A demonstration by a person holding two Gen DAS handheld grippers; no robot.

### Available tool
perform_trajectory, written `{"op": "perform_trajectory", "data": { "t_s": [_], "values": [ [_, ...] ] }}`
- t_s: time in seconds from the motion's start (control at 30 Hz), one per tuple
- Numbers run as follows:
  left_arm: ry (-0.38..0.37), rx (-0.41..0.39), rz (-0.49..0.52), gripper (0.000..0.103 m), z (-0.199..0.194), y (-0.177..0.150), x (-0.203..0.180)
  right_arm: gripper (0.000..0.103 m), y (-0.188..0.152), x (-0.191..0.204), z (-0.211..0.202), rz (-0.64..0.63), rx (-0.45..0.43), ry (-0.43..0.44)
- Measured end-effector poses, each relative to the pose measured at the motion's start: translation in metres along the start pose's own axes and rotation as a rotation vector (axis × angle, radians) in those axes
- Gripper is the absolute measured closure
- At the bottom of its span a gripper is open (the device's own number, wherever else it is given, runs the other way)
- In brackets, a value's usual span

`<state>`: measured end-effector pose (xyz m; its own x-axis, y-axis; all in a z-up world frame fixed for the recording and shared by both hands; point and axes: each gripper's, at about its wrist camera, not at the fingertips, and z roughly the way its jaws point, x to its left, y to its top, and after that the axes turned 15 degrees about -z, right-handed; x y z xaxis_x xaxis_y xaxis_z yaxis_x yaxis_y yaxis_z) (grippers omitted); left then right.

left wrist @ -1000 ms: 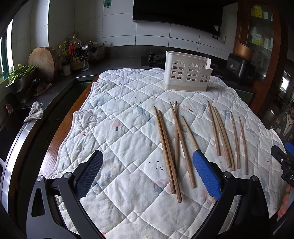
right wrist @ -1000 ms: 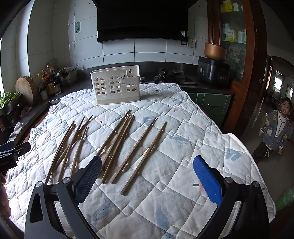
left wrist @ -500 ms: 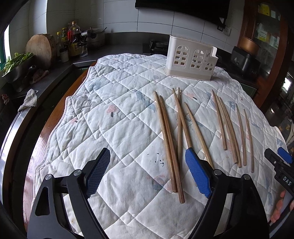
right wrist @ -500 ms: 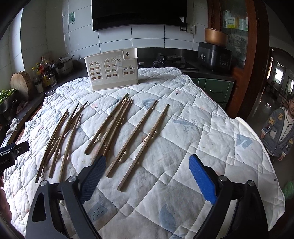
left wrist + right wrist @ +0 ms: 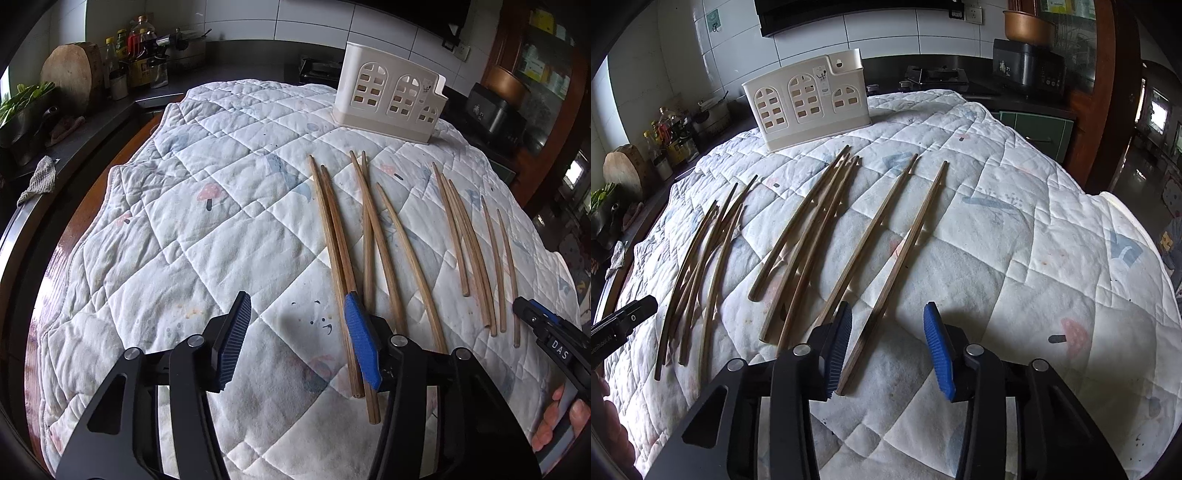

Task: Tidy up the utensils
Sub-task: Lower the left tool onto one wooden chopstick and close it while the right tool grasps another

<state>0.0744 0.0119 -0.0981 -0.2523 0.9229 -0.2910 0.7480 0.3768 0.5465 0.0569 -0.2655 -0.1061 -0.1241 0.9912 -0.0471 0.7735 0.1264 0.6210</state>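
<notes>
Several wooden chopsticks (image 5: 334, 236) lie side by side on a white quilted cloth (image 5: 207, 229); they also show in the right wrist view (image 5: 908, 229). A white plastic utensil holder (image 5: 388, 92) stands upright at the far edge, also in the right wrist view (image 5: 809, 99). My left gripper (image 5: 295, 339) is open and empty, low over the cloth, its right finger (image 5: 360, 341) over the leftmost chopsticks' near ends. My right gripper (image 5: 886, 345) is open and empty, its jaws on either side of the near end of the rightmost chopstick (image 5: 897, 266).
A dark counter on the left holds bottles (image 5: 136, 51), a wooden chopping block (image 5: 74, 70), a bowl of greens (image 5: 22, 107) and a rag (image 5: 37, 179). The table's wooden rim (image 5: 92, 199) shows left of the cloth. A stove and cooker (image 5: 1027, 66) stand behind.
Both grippers have moved forward and down toward the chopsticks' near ends, and both jaws have narrowed while staying open.
</notes>
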Motion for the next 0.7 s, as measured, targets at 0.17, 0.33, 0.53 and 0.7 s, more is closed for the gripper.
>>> {"op": "perform_trajectory", "data": {
  "t_s": [0.17,0.33,0.53,0.7],
  "values": [
    [0.001,0.018,-0.005,0.054,0.007,0.0,0.003,0.08,0.001,0.004,0.005,-0.01,0.014,-0.015],
    [-0.026,0.018,-0.015,0.054,0.005,0.002,0.002,0.09,0.003,0.005,0.006,-0.018,0.018,-0.024],
    [-0.016,0.022,0.007,0.054,0.009,0.001,-0.006,0.09,0.004,0.007,0.007,-0.034,0.018,-0.04],
    [0.008,0.028,0.013,0.056,0.016,0.002,-0.009,0.09,0.004,0.006,0.007,-0.031,0.019,-0.037]
  ]
}}
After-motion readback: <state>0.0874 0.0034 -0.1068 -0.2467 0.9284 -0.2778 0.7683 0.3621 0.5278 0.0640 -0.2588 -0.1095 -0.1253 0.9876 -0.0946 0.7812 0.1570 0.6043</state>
